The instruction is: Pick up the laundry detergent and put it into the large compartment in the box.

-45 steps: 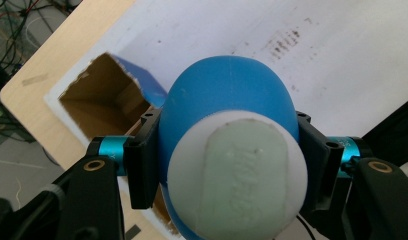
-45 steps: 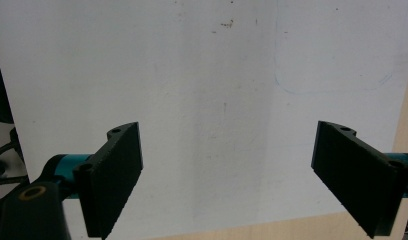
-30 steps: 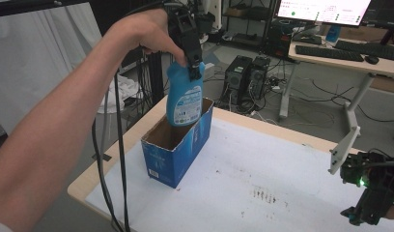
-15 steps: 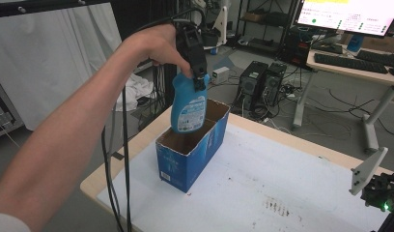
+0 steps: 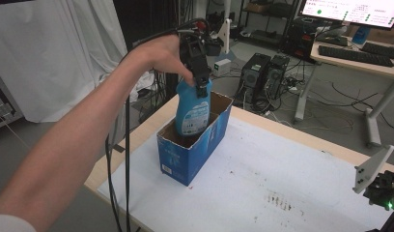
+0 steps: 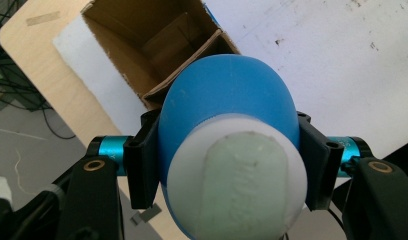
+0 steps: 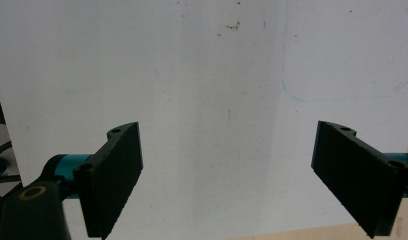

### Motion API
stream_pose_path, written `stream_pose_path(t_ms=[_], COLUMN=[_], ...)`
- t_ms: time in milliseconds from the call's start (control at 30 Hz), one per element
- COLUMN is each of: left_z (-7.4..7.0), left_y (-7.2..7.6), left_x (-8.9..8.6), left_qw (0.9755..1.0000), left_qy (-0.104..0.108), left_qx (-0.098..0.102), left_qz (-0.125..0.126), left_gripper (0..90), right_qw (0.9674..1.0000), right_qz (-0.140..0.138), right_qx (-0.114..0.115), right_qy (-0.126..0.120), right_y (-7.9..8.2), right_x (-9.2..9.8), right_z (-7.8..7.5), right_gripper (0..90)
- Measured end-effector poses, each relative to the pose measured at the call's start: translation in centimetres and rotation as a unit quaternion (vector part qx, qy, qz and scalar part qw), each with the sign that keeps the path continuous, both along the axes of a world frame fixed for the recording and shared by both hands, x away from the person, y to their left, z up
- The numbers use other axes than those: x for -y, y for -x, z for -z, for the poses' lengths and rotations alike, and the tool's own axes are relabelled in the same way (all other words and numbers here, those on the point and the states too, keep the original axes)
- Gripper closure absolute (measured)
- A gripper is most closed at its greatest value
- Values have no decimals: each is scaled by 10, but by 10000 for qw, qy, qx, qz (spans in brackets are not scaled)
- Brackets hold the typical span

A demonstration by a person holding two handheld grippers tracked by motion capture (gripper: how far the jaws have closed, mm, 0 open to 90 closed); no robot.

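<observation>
Nearest the camera in the high view, the person's left forearm (image 5: pixel 74 159) sweeps up from the bottom left corner, cable (image 5: pixel 126 159) dangling beneath it; at the bottom right edge the right gripper (image 5: pixel 386 193) sits low over the table, its grey plate (image 5: pixel 372 166) sticking up; from the right gripper view its jaws stand wide apart with nothing between them, just the white table cover (image 7: pixel 207 100) below, marked with a few dark specks and a faint blue outline.

Moving in; the blue cardboard box (image 5: pixel 195 145) stands open-topped on the white cover near the table's left edge, well apart from the right gripper; the wooden table edge (image 5: pixel 137 140) shows beside it.

And here's the action; the left gripper (image 5: pixel 202 87) points down and is clamped on the upper part of the blue bottle (image 5: pixel 192 111), jaws pressing both sides just under the cap; the bottle hangs upright, its lower end already inside the box's mouth, label facing the camera; whether its base touches the box floor I cannot tell.

The left gripper view looks straight down the bottle (image 6: pixel 227 110); white cap (image 6: pixel 237 185) up close, blue shoulders squeezed between the black jaws, the box's brown interior (image 6: pixel 157 45) open beyond with a cardboard flap inside.

Farther back; a white curtain (image 5: pixel 55 53), computer towers (image 5: pixel 265 72) on the floor, a desk with a monitor (image 5: pixel 354 9).
</observation>
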State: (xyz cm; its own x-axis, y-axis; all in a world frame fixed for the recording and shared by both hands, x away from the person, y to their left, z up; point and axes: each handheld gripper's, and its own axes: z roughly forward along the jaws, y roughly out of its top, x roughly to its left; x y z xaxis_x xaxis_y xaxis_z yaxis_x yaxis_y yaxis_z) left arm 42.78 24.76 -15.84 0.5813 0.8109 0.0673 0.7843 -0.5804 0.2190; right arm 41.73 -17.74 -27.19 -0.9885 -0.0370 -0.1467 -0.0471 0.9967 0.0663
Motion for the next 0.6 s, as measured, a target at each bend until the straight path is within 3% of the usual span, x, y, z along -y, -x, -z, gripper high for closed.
stream_pose_path(t_ms=[200,333,600], left_z=[29,49,81], left_y=[-2,-3,-3], left_x=[-1,-2,-4], left_qw=[9996,9995,9977], left_qy=[11,0,-21], left_qx=[-159,-236,-380], left_qz=[213,216,560], left_gripper=[383,382,382], right_qw=[10000,10000,9999], right_qz=[12,3,-2], right_qx=[-18,-50,-87], right_qy=[40,61,89], right_y=[0,-1,-2], right_x=[0,-1,-3], right_z=[2,5,10], right_gripper=[122,122,121])
